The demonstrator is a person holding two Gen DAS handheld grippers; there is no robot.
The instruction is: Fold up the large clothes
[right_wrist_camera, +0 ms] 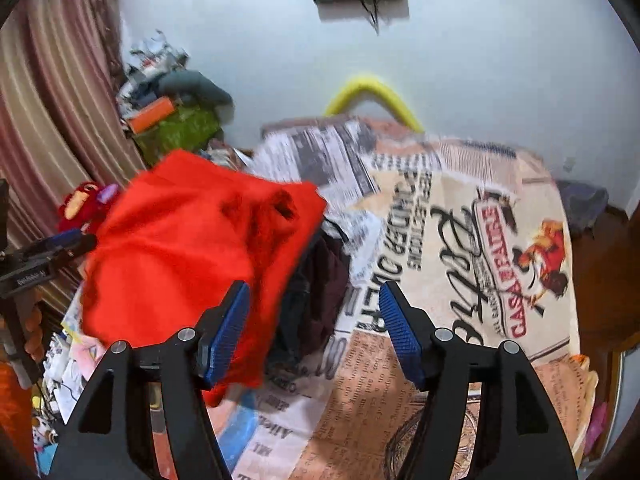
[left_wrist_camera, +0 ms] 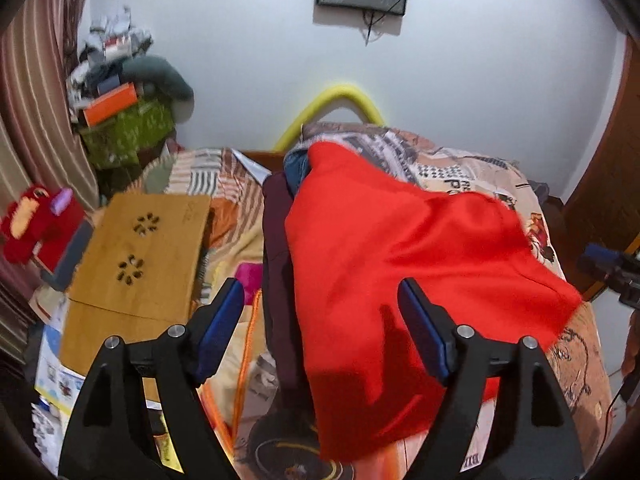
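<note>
Both tools — left tool [left_wrist_camera: 322,312] and right tool [right_wrist_camera: 314,314] — gape wide and hold nothing, the red garment [left_wrist_camera: 400,264] heaped on darker clothes [left_wrist_camera: 276,248] at twelve o'clock on the bed [right_wrist_camera: 460,240], likely awaiting a grasp.

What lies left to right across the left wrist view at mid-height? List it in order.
Red plush toy → wooden lap desk → dark maroon garment → red cloth → printed bedspread → the right gripper at the edge.

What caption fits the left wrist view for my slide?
Open left tongs hover above a red garment draped over dark clothes on the printed bedspread.
</note>
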